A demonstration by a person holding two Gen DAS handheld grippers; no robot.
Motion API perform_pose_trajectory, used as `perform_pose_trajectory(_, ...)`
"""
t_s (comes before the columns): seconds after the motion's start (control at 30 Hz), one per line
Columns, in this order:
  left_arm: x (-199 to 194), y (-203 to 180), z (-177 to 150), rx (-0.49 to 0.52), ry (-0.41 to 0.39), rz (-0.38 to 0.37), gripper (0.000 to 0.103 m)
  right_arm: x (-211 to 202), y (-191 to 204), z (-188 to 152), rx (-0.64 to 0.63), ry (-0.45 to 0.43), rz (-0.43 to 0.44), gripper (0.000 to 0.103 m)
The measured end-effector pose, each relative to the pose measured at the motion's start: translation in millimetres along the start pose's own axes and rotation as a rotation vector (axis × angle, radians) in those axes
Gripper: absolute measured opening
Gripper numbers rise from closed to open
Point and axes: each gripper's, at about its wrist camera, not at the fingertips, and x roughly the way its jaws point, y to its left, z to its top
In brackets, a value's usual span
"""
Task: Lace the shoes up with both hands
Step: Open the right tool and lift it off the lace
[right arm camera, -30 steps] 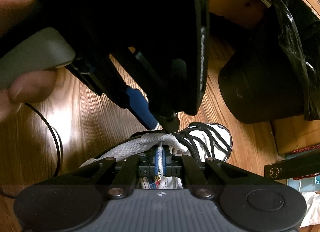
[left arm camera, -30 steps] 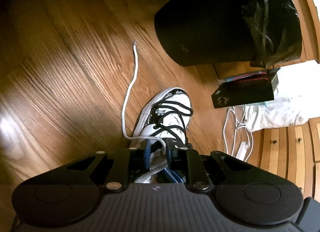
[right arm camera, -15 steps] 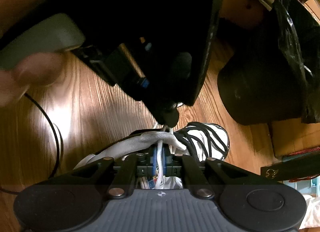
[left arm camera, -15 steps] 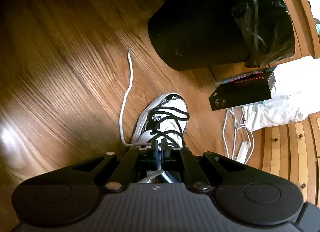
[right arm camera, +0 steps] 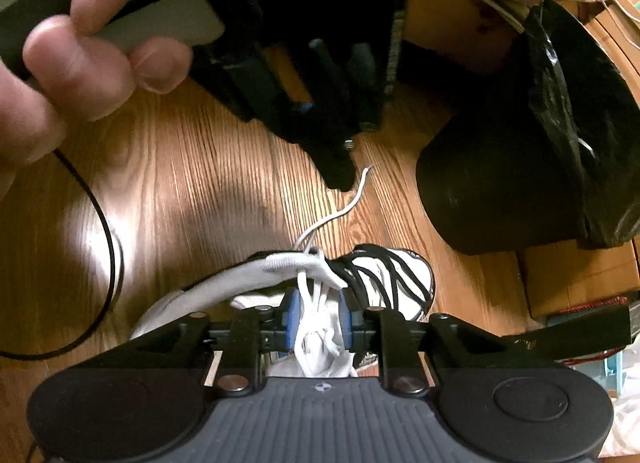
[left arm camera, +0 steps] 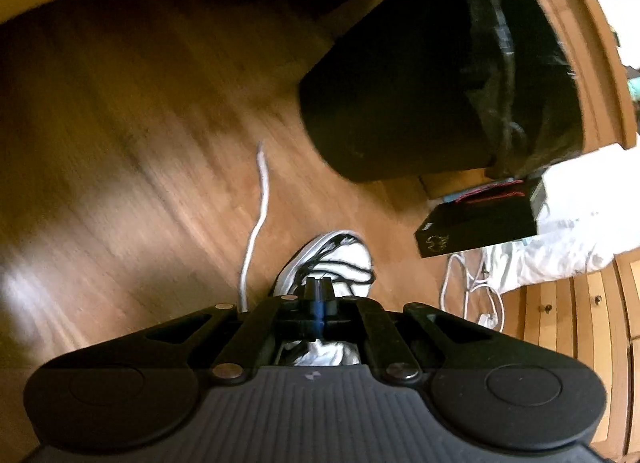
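Left gripper (left arm camera: pixel 319 288) pinched shut, nothing visibly between its jaws, just above shoe (right arm camera: pixel 394 277) at six o'clock; white lace (left arm camera: pixel 256 223) trailing toward twelve. Right gripper (right arm camera: pixel 319 317) just opening, bunched lace lying loose between parted pads. Likely to slip back and slacken.

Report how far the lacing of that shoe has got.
Done: black lace crisscrosses the shoe forefoot.
In hand: the right gripper has just been opening, white lace loose between its pads. The left gripper is shut; whether it holds lace is unclear.
Left: the white lace's free end trails on the floor, untied.
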Motion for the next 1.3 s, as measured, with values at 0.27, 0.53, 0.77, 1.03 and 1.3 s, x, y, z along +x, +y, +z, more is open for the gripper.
perform_pose_trajectory(0.27,10,17,-12,-0.109,0.058,0.024,0.032,-6,7,-7,-0.019,0.006,0.005,0.023)
perform_pose_trajectory(0.53,10,15,-13,-0.104,0.037,-0.032,0.032,-25,17,-9,-0.022,-0.028,0.016,0.023)
perform_pose_trajectory(0.77,19,10,-25,-0.060,0.078,-0.062,0.021,-37,32,-28,-0.001,-0.034,0.058,0.023)
perform_pose_trajectory(1.03,14,9,-23,-0.031,0.046,-0.049,0.003,-37,41,-39,-0.055,-0.043,0.028,0.024)
perform_pose_trajectory(1.3,7,10,-17,-0.029,0.022,-0.045,0.003,-31,48,-48,-0.100,-0.010,-0.004,0.026)
